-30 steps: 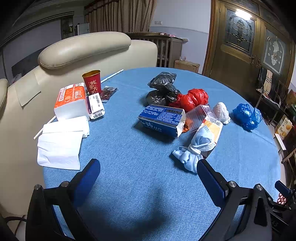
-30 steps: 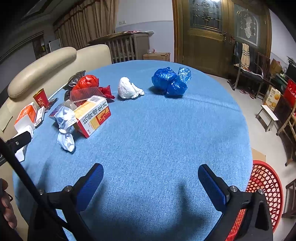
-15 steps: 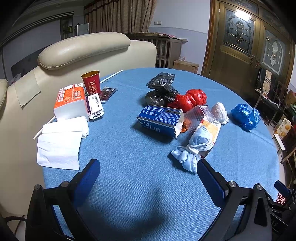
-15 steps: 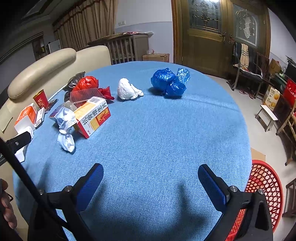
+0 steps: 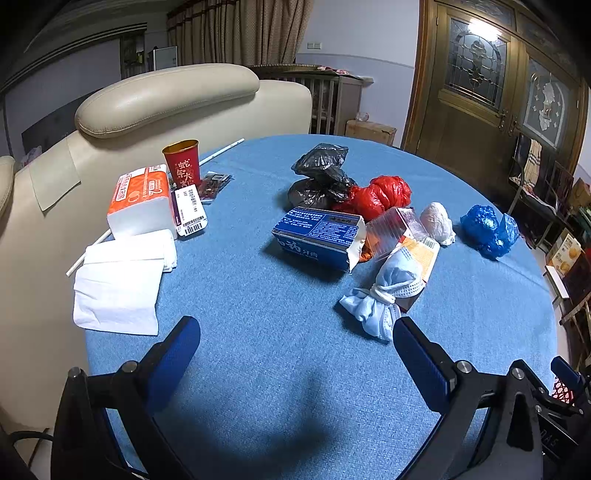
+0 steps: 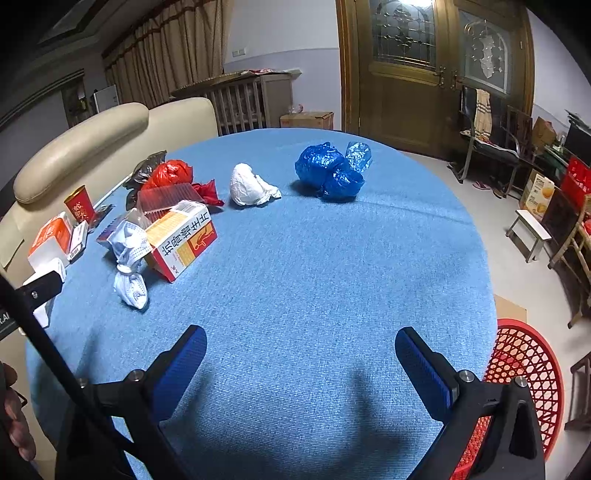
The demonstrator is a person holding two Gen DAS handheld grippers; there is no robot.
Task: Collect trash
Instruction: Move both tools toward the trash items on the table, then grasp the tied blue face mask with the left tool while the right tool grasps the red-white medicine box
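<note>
Both grippers above round blue-cloth bench (image 6: 332,258), jaws spread, holding nothing.

Left gripper (image 5: 295,332) faces the knotted light-blue face mask (image 5: 384,295) and blue carton (image 5: 317,236). Right gripper (image 6: 301,343) faces the crumpled blue plastic bag (image 6: 328,173), far centre; white wad (image 6: 251,184) left of it. Red mesh basket (image 6: 524,369) stands near right, on the floor.

Far ahead of the fingers we see a cream sofa (image 5: 166,99) pressed against the round table's blue cloth (image 5: 258,332). Beyond it, to the right, we see a wooden door (image 6: 413,74) with leaded glass panes and brown curtains (image 5: 240,33).
</note>
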